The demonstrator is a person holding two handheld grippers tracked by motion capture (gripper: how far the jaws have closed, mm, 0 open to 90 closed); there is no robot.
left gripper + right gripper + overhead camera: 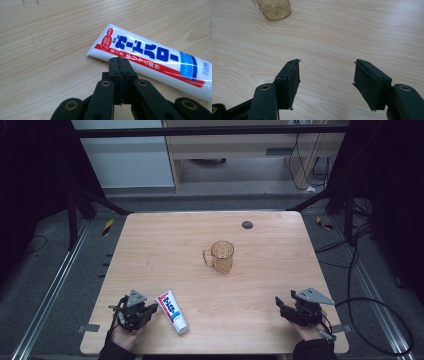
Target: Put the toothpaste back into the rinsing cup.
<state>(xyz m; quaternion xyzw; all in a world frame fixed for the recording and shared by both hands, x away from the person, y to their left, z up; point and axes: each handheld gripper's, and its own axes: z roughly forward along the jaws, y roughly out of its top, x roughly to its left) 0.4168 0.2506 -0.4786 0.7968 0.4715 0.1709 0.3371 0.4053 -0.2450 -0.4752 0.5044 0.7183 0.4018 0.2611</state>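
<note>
The left tongs sit at the lower left of the high view, held in a hand that comes in from the bottom edge, and their tips point right toward a tube. The tube lies flat on the tabletop, just right of the tongs, slanting from upper left down to lower right, its white cap at the lower end. It is white with a red band and blue lettering.

In the left gripper view the left tongs are pressed together with nothing between them. Their tips show against the tube near its flat crimped end, at the centre of the frame; whether they touch it cannot be told. The tube runs from there to the right edge.

The right tongs are at the lower right of the high view, well apart from the tube. In the right gripper view the right tongs stand wide apart over bare wood, holding nothing.

An amber cup with a handle on its left stands upright near the middle of the tabletop, well above both tongs in the frame. Its base shows at the upper left of the right gripper view.
</note>
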